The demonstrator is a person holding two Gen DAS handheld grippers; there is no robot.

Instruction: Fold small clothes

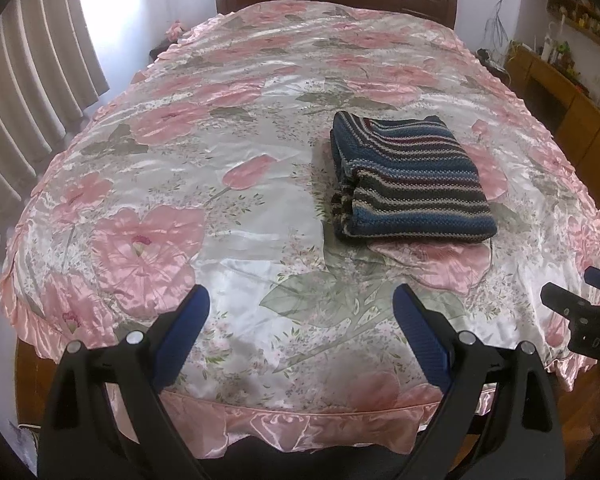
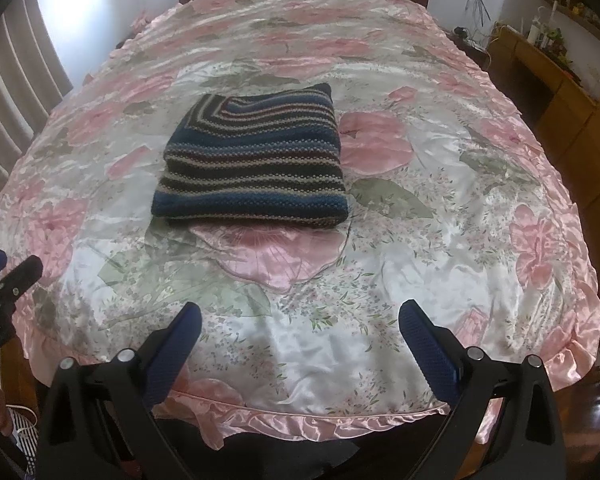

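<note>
Hovering over the near edge of the floral bedspread (image 1: 228, 208), the left gripper (image 1: 300, 300) spreads its jaws wide, gripping nothing; the folded striped sweater (image 2: 256, 160) lies mid-bed beyond; the right gripper (image 2: 300, 316) gapes equally wide, also empty.

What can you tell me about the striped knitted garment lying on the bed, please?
The striped knitted garment looks like coarse knit, with horizontal bands of teal blue, black, cream and dark red. It is already folded into a thick, roughly square bundle, its layered edges showing on one side. It lies flat on the pink floral satin bedspread, partly over a large pink flower print. Nothing else touches it; both grippers are back near the bed's foot, jaws open.
</note>
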